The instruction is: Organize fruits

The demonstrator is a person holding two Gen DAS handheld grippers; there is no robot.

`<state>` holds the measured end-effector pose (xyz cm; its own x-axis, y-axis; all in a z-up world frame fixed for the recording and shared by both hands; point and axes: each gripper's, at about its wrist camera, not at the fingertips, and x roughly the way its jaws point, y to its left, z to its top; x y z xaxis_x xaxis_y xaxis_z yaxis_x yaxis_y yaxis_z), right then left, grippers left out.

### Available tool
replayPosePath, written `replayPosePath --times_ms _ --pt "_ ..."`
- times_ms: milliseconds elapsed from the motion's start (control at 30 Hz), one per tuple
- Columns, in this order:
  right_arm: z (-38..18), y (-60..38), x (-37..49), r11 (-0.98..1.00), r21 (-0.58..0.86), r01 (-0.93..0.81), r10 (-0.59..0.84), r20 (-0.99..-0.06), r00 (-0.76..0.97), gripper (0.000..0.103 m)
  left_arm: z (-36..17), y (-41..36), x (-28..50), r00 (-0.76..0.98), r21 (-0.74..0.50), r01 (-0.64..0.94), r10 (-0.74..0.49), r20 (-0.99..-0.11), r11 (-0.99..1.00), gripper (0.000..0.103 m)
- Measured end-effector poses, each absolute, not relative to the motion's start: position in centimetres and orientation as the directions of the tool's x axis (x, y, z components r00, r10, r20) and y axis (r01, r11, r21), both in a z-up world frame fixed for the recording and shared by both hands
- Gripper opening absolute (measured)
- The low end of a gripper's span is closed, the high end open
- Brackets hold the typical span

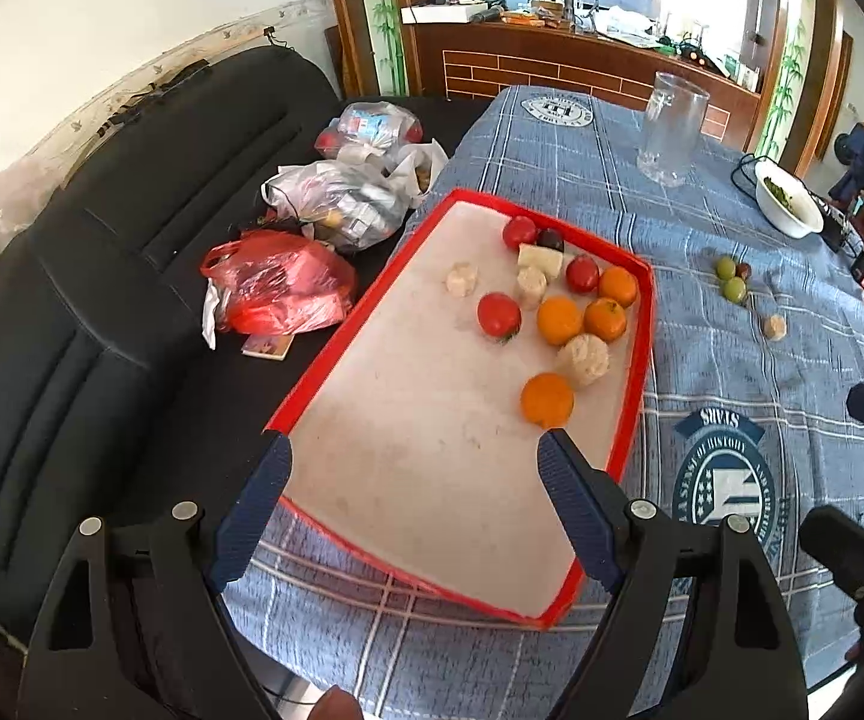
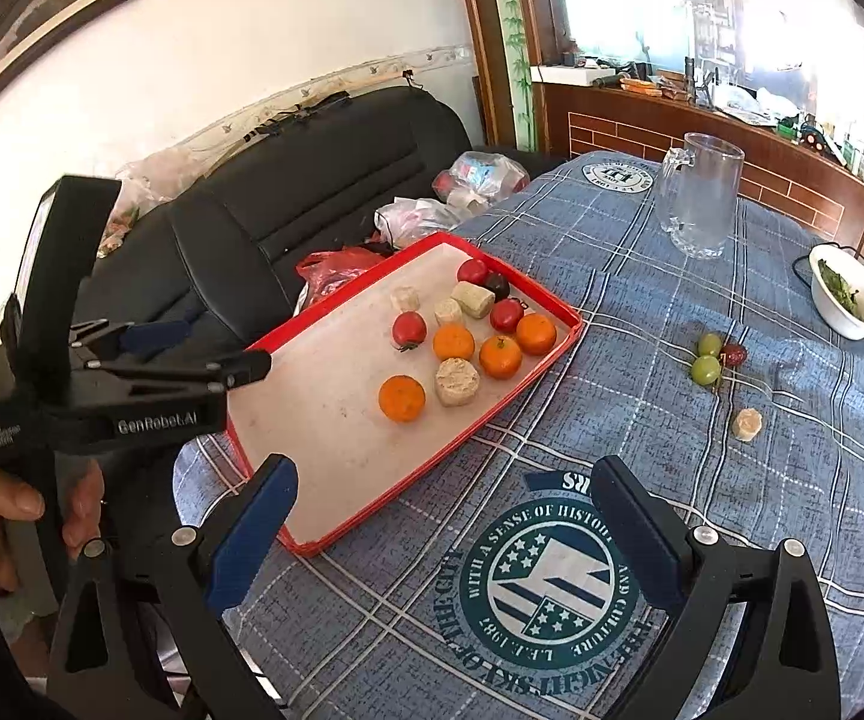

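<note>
A: Start with the big things. Where does everything lie?

B: Take the red tray (image 2: 552,354) as the landmark. It sits long and shallow on the checked cloth of the desk (image 2: 642,480), its long axis running away from both tools. Oranges, tomatoes and pale, crumbly-looking rounds are bunched at its far end.

A: And what's still loose?

B: To the right of the tray, on the cloth: two smooth green grapes (image 2: 707,360), a small red fruit (image 2: 734,354) touching them, and nearer, one pale round piece (image 2: 747,423).

A: Which tool is better placed?

B: The right tool (image 2: 456,534), I'd judge. It hangs just right of the tray's near corner, and the strays lie ahead and to its right. The left tool (image 1: 414,516) hovers over the tray's near end.

A: Holding anything?

B: No. Both stand wide apart with nothing between their ribbed blue pads (image 2: 252,534).
</note>
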<state>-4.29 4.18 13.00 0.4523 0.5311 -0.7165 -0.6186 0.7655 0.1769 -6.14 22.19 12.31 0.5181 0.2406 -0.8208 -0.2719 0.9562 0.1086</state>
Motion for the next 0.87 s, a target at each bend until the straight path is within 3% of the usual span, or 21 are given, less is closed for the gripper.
replayPosePath --times_ms 867 --pt "14.2 -0.2 -5.7 0.742 0.152 -0.653 0.549 -0.696 0.463 0.099 12.8 17.5 -7.4 0.518 0.141 -0.331 0.304 -0.800 0.933 0.085"
